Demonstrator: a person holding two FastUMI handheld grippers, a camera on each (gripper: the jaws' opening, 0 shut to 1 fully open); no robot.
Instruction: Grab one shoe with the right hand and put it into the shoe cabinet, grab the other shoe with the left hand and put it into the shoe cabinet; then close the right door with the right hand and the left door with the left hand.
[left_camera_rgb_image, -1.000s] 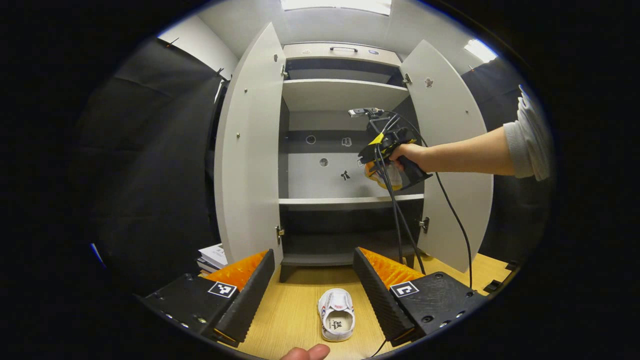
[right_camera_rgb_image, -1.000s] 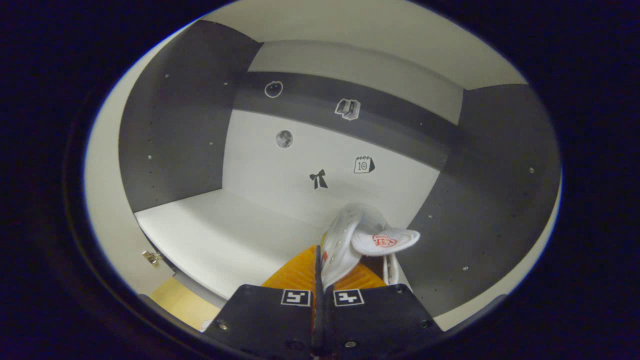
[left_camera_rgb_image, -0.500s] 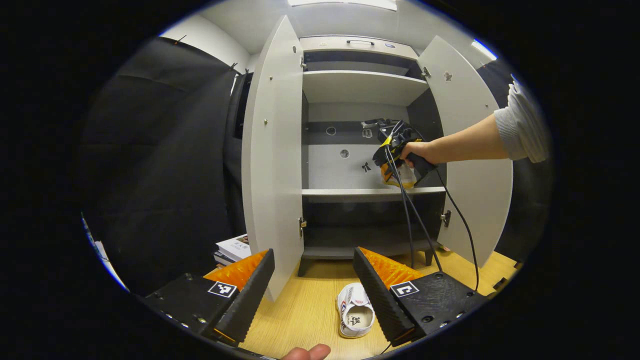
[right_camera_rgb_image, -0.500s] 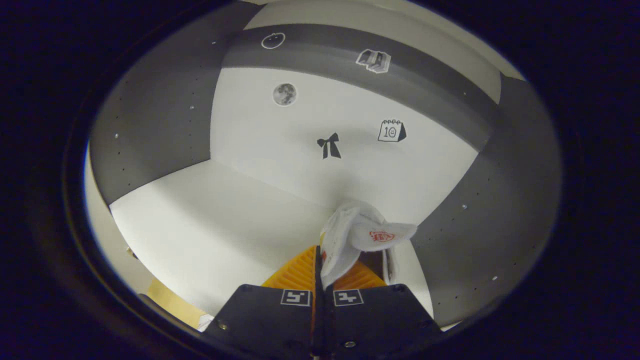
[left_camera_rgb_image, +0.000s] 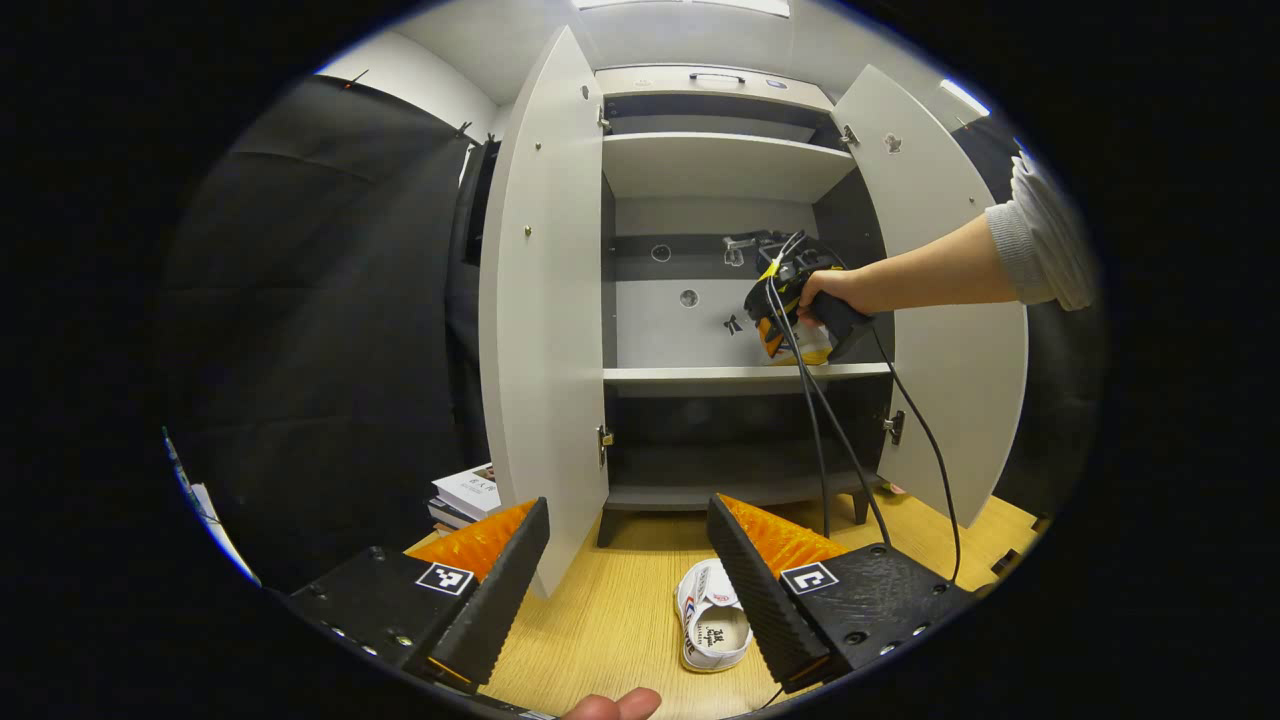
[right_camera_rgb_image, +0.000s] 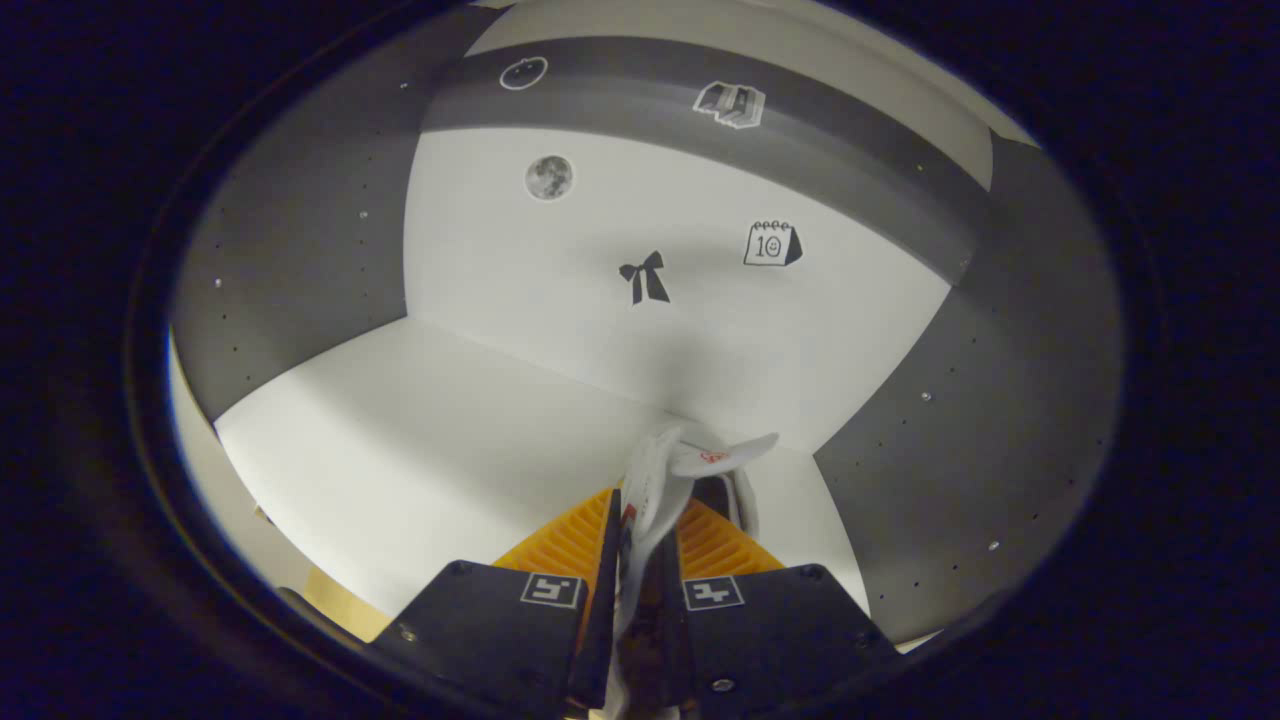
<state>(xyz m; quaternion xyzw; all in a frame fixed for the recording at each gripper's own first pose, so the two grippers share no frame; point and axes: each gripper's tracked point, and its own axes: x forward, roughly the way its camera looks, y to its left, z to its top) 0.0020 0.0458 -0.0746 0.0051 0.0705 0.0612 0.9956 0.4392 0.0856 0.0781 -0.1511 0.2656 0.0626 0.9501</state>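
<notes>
A person's right gripper (right_camera_rgb_image: 640, 560) sets the first shoe (right_camera_rgb_image: 668, 470) down at the right end of the cabinet's (left_camera_rgb_image: 560, 300) middle shelf (right_camera_rgb_image: 430, 430), low in the right gripper view. Its fingers have parted a little around the shoe's side, where half a second ago they were pressed tight on it; whether both pads now bear on the fabric cannot be told. The shoe sits lower than it did, close to the shelf and near the back corner. In the left gripper view the same hand (left_camera_rgb_image: 835, 300) shows right of centre, reaching between the two open doors.

The step in hand appears to be the release of the first shoe. The next move likely calls for the fingers to open fully and for the gripper to back straight out without dragging the shoe off the shelf.

The left gripper (left_camera_rgb_image: 625, 585) waits at the bottom of its view, fingers spread wide and empty. The second shoe (left_camera_rgb_image: 713, 628) lies on the wooden floor (left_camera_rgb_image: 600, 640) at lower centre, just beside the right-hand finger; over the last second it has slid from between the fingers toward that side as the view swung left. The left door (left_camera_rgb_image: 545, 300) now stands nearer the frame's middle.
</notes>
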